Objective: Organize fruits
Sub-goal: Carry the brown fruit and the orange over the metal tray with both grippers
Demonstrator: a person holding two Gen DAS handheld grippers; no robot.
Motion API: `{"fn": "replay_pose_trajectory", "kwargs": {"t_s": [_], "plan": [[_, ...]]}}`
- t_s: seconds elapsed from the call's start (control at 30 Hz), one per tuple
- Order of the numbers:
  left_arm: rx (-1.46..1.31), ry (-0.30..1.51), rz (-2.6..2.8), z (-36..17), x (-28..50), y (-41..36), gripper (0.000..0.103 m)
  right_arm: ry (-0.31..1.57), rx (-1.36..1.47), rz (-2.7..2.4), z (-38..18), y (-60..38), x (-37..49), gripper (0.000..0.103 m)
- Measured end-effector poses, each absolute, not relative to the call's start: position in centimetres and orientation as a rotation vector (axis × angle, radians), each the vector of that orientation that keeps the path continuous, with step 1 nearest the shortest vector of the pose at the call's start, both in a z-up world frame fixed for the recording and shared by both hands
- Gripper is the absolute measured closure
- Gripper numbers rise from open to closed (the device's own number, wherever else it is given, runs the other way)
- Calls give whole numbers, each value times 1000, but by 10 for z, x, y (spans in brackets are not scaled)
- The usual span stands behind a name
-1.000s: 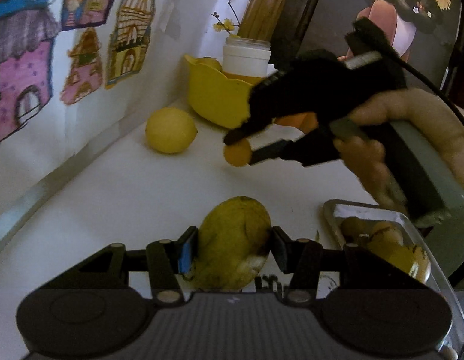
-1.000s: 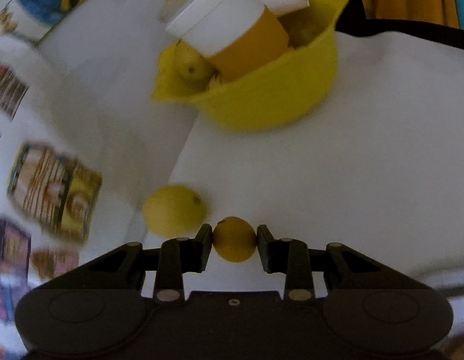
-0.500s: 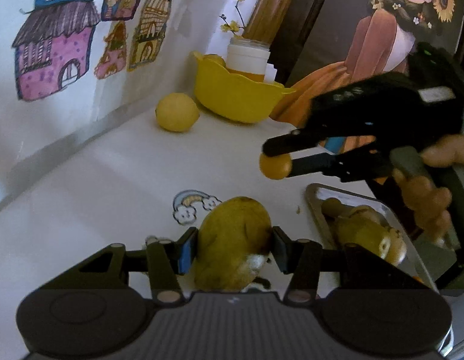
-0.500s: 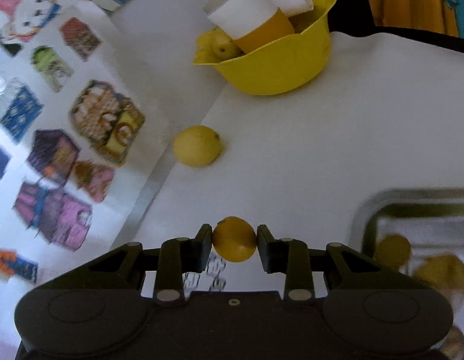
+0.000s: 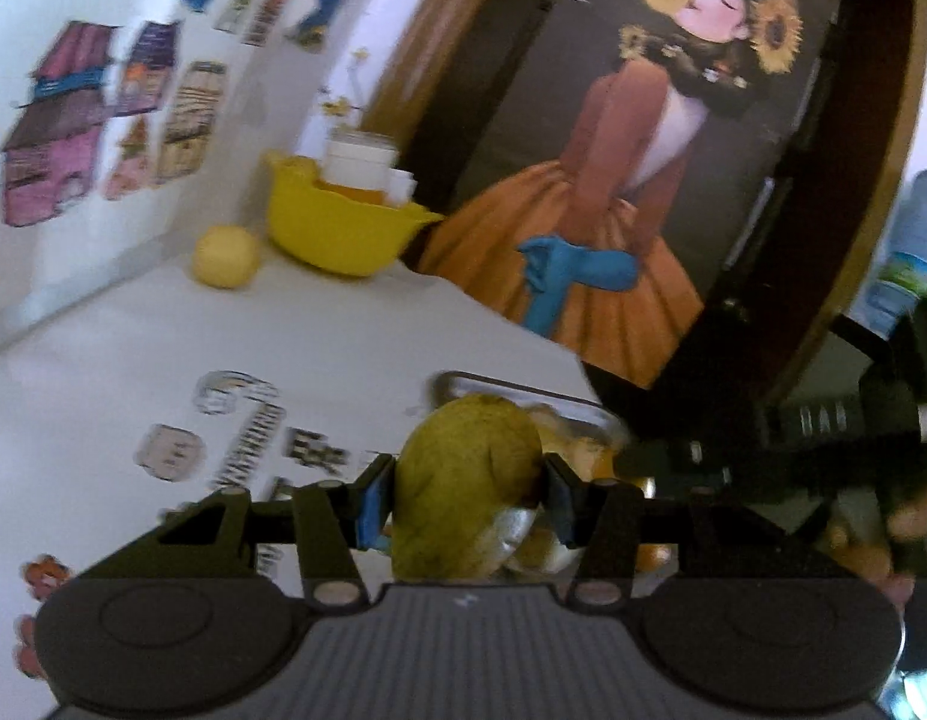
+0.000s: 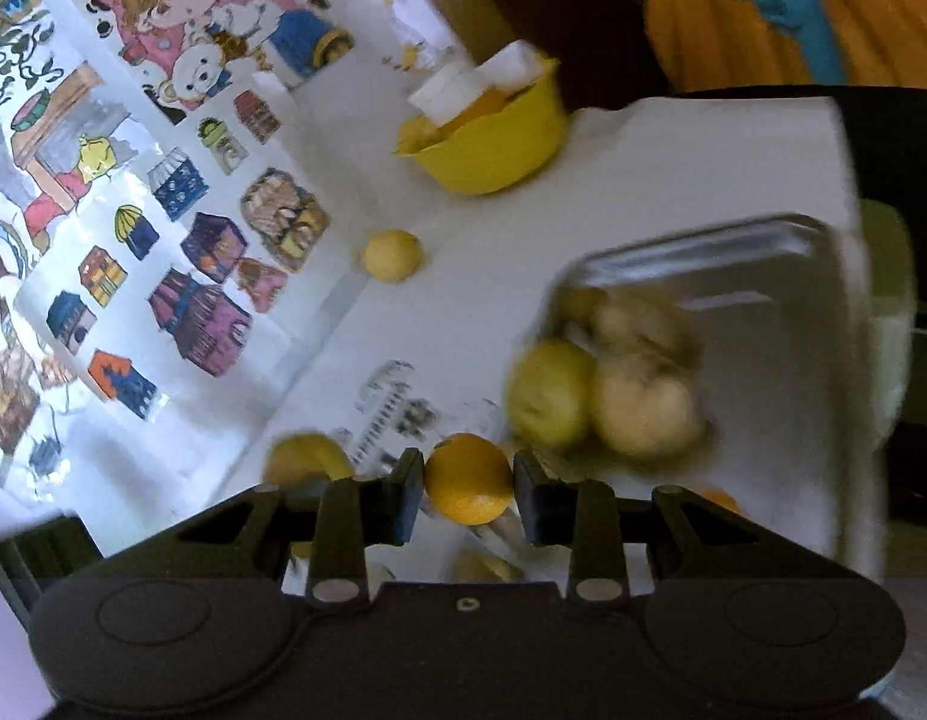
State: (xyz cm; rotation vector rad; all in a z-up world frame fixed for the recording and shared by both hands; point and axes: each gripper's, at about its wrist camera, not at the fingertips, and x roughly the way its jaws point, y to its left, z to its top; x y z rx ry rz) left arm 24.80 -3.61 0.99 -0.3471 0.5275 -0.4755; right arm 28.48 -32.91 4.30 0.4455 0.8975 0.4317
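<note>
Transport step in hand. A metal tray [image 6: 763,264], already bearing fruit, is seen ahead-right of the right tongs [image 6: 468,480]. The left tongs [image 5: 468,495] are closed on a large yellow-green fruit [image 5: 463,480]; a small orange [image 6: 468,477] is clamped by the right. Next, judged: both are lowered into the tray and released.

A shiny metal tray [image 6: 757,252] with a smooth, reflective floor sits on a matt white tabletop [image 6: 673,168]. The yellow bowl [image 6: 493,150] looks like smooth plastic. A small orange fruit [image 6: 468,478] has glossy, finely dimpled skin; a larger yellow-green fruit [image 5: 466,489] looks dull and blotchy. Both claws are matt black plastic.
</note>
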Motion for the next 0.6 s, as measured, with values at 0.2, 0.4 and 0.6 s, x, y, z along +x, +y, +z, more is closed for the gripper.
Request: {"fn": "replay_pose_trajectory", "kwargs": {"t_s": [0.2,0.4,0.6], "plan": [[-286,550,-566,22,247,-75,47,864,336,357,32,-363,231,69],[-194,624,-639,23,253,-113,47,801,116,325,20,-367,202,69],[-63,682,-654,25,258,-142,47,733,-83,331,11,-356,186,69]]}}
